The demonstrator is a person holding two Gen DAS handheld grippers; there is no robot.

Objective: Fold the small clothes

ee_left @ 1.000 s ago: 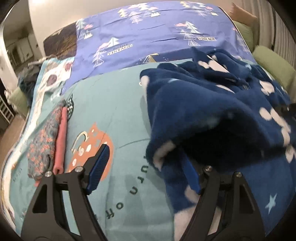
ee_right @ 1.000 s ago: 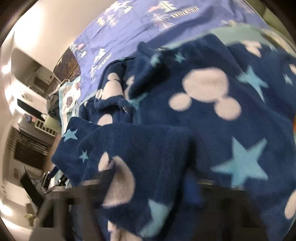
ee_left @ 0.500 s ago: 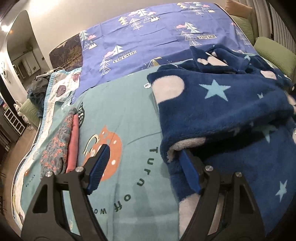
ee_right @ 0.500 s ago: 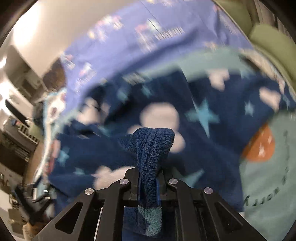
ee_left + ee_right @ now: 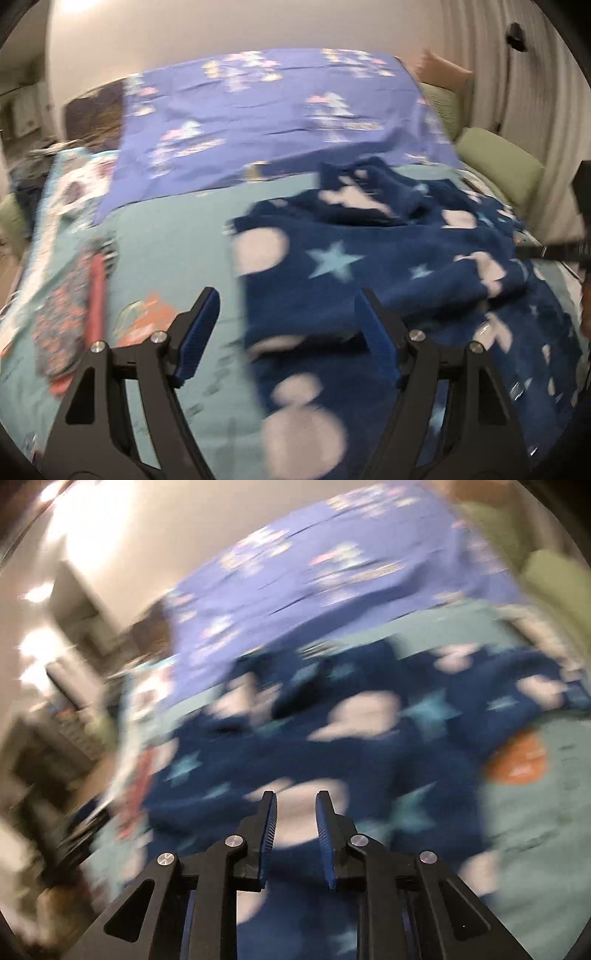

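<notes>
Roughly halfway: navy fleece garment [image 5: 388,280] folded over once on bed [image 5: 177,240], still rumpled. Left tool [image 5: 284,332] wide apart, empty; right tool [image 5: 293,834] has just been opening, nothing between.

A home bedroom: a bed [image 5: 177,236] with a purple printed sheet [image 5: 280,118] at twelve o'clock, green pillows [image 5: 498,158] at two o'clock.

Navy star-patterned fleece garment [image 5: 369,280] — rumpled, bedtop
</notes>
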